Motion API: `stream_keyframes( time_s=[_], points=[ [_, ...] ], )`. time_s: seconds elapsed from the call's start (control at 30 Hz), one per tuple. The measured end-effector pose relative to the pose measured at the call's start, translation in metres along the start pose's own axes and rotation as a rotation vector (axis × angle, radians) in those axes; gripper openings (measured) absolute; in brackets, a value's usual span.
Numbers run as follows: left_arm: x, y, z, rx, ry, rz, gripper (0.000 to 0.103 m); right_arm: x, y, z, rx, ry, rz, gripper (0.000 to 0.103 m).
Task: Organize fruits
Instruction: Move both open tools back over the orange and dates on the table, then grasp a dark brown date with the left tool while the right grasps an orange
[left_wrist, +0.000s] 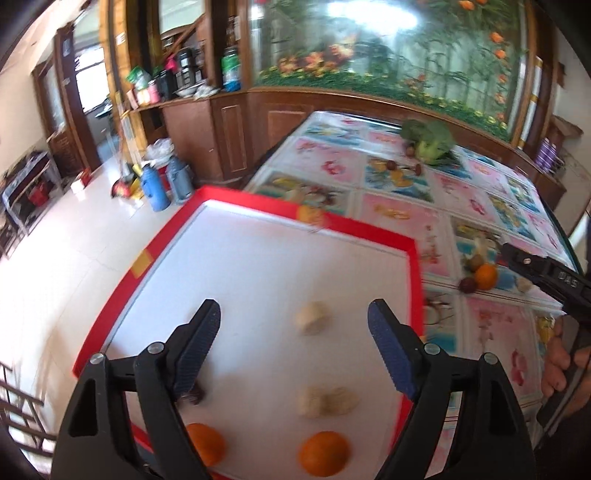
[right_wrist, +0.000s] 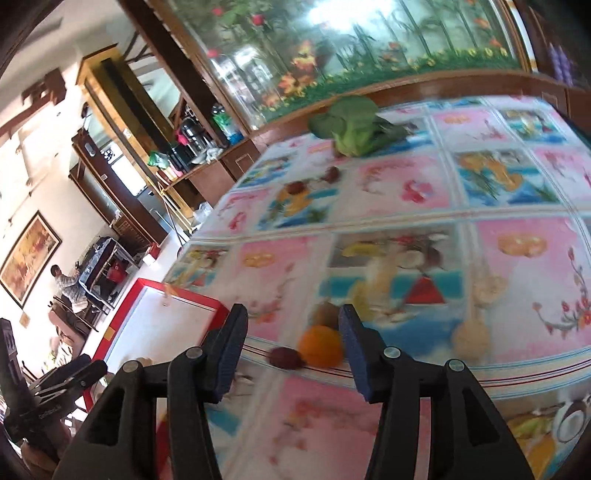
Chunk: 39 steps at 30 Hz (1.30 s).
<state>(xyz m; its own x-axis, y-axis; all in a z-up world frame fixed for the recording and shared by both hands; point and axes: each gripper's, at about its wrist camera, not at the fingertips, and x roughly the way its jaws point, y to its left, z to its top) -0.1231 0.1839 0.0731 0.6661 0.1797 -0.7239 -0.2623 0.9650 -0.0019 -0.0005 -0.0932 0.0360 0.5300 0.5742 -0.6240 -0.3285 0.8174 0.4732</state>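
Oranges (left_wrist: 324, 457) on the tray (left_wrist: 236, 195) show only leftward.

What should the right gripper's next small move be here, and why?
Probably ease the right gripper forward and down onto the orange. Its jaws are open and empty, and the orange lies on the tablecloth almost between the fingertips, outside the red-rimmed tray where two oranges already lie. A dark fruit touches it, so closing needs care.

A glossy floral tablecloth (right_wrist: 424, 229) lies beside the smooth, matt white, red-rimmed tray (left_wrist: 258, 266).
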Motion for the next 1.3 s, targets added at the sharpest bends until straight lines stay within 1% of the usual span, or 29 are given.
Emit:
stream_keyframes(
  time_s=[0.07, 0.13, 0.2, 0.33, 0.37, 0.47, 0.5, 0.6, 0.67, 0.7, 0.8, 0.83, 0.9, 0.97, 1.07, 1.13, 1.3],
  points=[
    [-0.001, -0.021, 0.004, 0.051, -0.012, -0.026, 0.083, 0.007, -0.016, 0.004, 0.054, 0.042, 0.013, 0.051],
    [0.0, -0.044, 0.007, 0.106, -0.022, -0.051, 0.083, 0.009, -0.02, 0.003, 0.077, 0.06, 0.028, 0.051],
    [0.001, -0.066, 0.008, 0.166, -0.03, -0.067, 0.083, 0.012, -0.016, 0.002, 0.068, 0.078, 0.047, 0.051],
    [0.004, -0.099, 0.004, 0.252, -0.02, -0.077, 0.083, 0.012, -0.012, -0.005, 0.023, 0.092, 0.026, 0.05],
    [0.005, -0.103, 0.002, 0.262, -0.015, -0.078, 0.083, 0.013, -0.01, -0.006, 0.013, 0.095, 0.022, 0.05],
    [0.008, -0.114, -0.003, 0.285, 0.002, -0.085, 0.083, 0.017, -0.006, -0.008, -0.026, 0.1, -0.027, 0.049],
    [0.01, -0.117, -0.004, 0.291, 0.01, -0.084, 0.083, 0.02, -0.005, -0.009, -0.034, 0.113, -0.034, 0.045],
    [0.015, -0.124, -0.007, 0.303, 0.028, -0.083, 0.083, 0.024, 0.0, -0.009, -0.074, 0.115, -0.049, 0.042],
    [0.018, -0.127, -0.008, 0.307, 0.043, -0.081, 0.083, 0.025, 0.002, -0.011, -0.098, 0.13, -0.041, 0.036],
    [0.02, -0.13, -0.009, 0.31, 0.05, -0.083, 0.083, 0.026, 0.003, -0.011, -0.104, 0.139, -0.029, 0.029],
    [0.024, -0.139, -0.008, 0.331, 0.064, -0.084, 0.083, 0.023, 0.005, -0.011, -0.134, 0.127, -0.06, 0.029],
    [0.026, -0.142, -0.007, 0.339, 0.066, -0.083, 0.083, 0.021, 0.003, -0.01, -0.124, 0.123, -0.065, 0.029],
    [0.03, -0.149, -0.006, 0.353, 0.072, -0.089, 0.083, 0.014, -0.008, -0.005, -0.06, 0.107, -0.034, 0.029],
    [0.036, -0.156, -0.003, 0.354, 0.09, -0.09, 0.083, 0.004, -0.022, 0.001, 0.015, 0.071, -0.008, 0.029],
    [0.044, -0.166, 0.001, 0.357, 0.108, -0.113, 0.083, -0.009, -0.041, 0.008, 0.115, 0.021, 0.012, 0.029],
    [0.051, -0.174, 0.005, 0.364, 0.115, -0.104, 0.083, -0.013, -0.051, 0.01, 0.168, 0.01, 0.025, 0.029],
    [0.073, -0.187, 0.017, 0.336, 0.134, -0.102, 0.083, -0.015, -0.053, 0.013, 0.196, 0.006, 0.034, 0.029]
  ],
)
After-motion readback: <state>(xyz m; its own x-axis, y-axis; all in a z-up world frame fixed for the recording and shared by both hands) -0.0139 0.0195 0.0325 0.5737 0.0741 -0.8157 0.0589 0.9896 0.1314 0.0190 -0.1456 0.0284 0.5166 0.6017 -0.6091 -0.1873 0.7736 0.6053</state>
